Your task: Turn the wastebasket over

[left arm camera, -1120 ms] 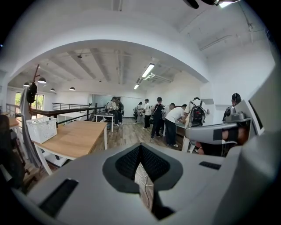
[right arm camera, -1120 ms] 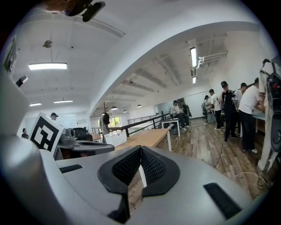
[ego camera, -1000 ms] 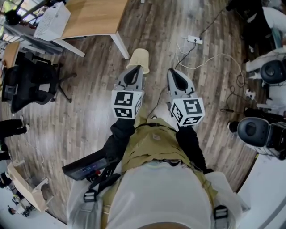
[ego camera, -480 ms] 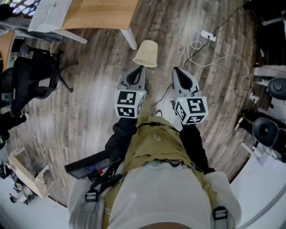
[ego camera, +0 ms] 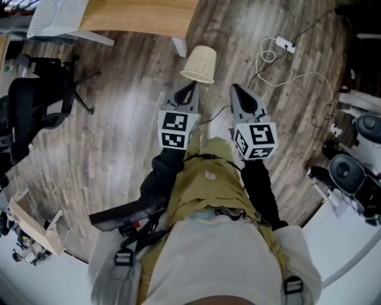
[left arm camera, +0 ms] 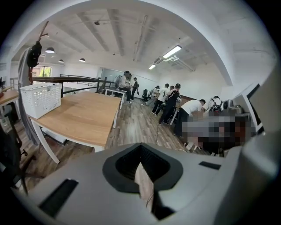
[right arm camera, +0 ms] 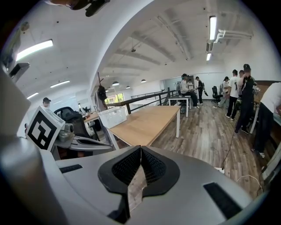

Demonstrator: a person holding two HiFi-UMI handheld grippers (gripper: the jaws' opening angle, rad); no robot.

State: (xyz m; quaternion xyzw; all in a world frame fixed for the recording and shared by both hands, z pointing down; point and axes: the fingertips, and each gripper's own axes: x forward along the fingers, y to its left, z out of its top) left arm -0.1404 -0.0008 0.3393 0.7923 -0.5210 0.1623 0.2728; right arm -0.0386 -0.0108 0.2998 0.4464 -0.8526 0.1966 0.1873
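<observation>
The wastebasket (ego camera: 199,64) is a cream mesh bin on the wood floor beside a white table leg (ego camera: 180,46). Its wider end lies toward me and no opening shows. My left gripper (ego camera: 191,85) is shut, and its tip sits just short of the bin's near edge; whether it touches I cannot tell. My right gripper (ego camera: 233,87) is shut and empty, to the right of the bin and clear of it. In the left gripper view the left gripper (left arm camera: 140,148) has nothing between its pads. The right gripper (right arm camera: 140,148) looks the same in its own view. The bin is hidden below both sets of jaws there.
A wooden table (ego camera: 143,15) with a white crate (ego camera: 56,15) stands just behind the bin. A black office chair (ego camera: 36,107) is at the left. A power strip with white cables (ego camera: 284,44) lies to the right. Machines (ego camera: 351,173) line the right edge. Several people stand far off.
Both grippers have moved forward and down toward the wastebasket. The left tip, which overlapped the bin's lower edge earlier, now shows just below it. Both stayed shut.
</observation>
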